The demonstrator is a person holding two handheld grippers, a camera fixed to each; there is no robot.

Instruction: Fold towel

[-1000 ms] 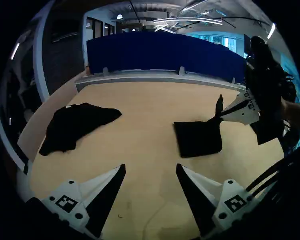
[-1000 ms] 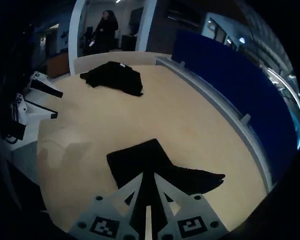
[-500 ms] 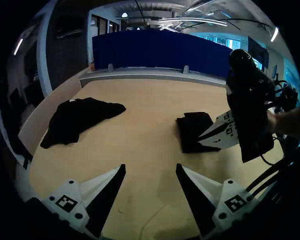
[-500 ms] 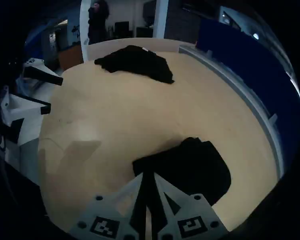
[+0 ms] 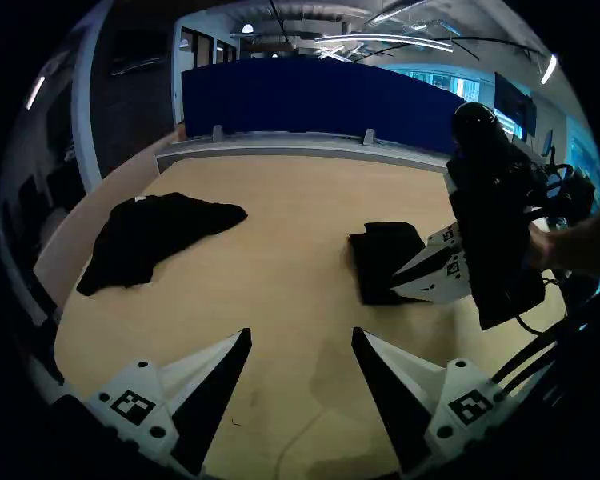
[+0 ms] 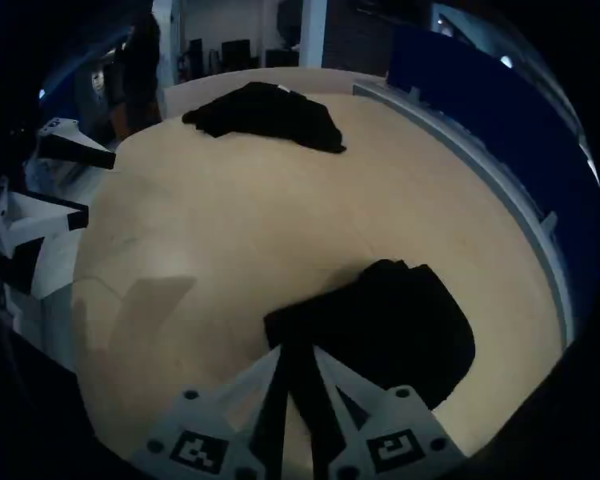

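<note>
Left gripper (image 5: 300, 332): fingers wide open, nothing between them, hovering over bare tabletop (image 5: 300, 200) at the near edge.

Right gripper (image 6: 298, 352): fingers almost together with a narrow dark gap, tips at the near edge of the towel (image 6: 396, 328). Cannot tell if they actually pinch the cloth or just sit over it. In the left gripper view, that gripper comes in from the right, held by a hand (image 5: 560, 248), tips touching the towel's right edge.

Towel: black, folded into a compact, roughly rectangular bundle, lying flat on the tabletop, right of centre in the left gripper view. One corner looks a bit bunched up.

Second black cloth (image 5: 152, 236): loose crumpled heap, well apart from the towel, on the far left part of the tabletop. Blue partition (image 5: 324, 96) runs along the far edge.
</note>
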